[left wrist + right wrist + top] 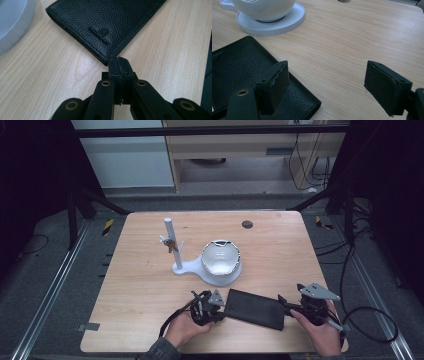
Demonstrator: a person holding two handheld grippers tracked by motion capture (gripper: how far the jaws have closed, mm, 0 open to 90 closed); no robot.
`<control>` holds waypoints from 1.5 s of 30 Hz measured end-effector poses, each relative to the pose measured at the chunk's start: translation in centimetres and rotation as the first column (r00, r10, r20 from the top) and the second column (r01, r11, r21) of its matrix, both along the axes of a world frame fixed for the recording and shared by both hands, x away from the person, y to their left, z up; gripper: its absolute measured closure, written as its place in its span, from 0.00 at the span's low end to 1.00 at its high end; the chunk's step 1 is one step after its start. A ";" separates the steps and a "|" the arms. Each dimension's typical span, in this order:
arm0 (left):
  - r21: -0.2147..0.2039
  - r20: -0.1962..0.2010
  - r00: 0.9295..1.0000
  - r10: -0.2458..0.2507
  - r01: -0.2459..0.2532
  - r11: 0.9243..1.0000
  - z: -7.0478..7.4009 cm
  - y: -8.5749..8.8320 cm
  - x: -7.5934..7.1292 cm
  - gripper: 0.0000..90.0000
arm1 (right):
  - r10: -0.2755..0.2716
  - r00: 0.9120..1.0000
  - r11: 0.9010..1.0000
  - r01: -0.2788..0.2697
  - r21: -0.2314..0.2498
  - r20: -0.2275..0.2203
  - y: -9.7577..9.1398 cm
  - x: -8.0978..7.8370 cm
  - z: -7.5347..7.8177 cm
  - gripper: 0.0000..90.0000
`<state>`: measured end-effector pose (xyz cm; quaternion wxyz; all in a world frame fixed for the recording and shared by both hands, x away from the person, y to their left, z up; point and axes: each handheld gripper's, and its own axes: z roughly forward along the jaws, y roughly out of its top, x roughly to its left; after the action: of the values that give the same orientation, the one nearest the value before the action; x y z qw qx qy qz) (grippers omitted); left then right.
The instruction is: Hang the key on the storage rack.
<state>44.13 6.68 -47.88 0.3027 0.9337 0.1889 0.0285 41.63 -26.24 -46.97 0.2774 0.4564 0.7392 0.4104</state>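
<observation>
High view: a black wallet (255, 309) lies flat near the front edge of the wooden table (280, 250), between the left gripper (220, 308) and the right gripper (285, 306), each held in a hand. Behind it a white bowl (220, 257) sits on a white stand (176, 251).

Left gripper view: the jaws are pressed together, their tips touching the wallet's (107, 27) near corner.

Right gripper view: the jaws stand wide apart, one over the wallet's (239, 72) corner, the other over bare wood.
</observation>
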 end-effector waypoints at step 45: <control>-0.108 -0.025 0.999 0.045 -0.048 0.993 0.5 0.7 1.2 1.00 | 0.066 0.998 0.998 -0.067 -0.009 -0.014 0.9 -0.3 0.0 0.21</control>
<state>45.31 7.37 -47.38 0.3503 0.9114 0.2152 0.0147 41.38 -25.31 -47.01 0.2605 0.4332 0.7577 0.4128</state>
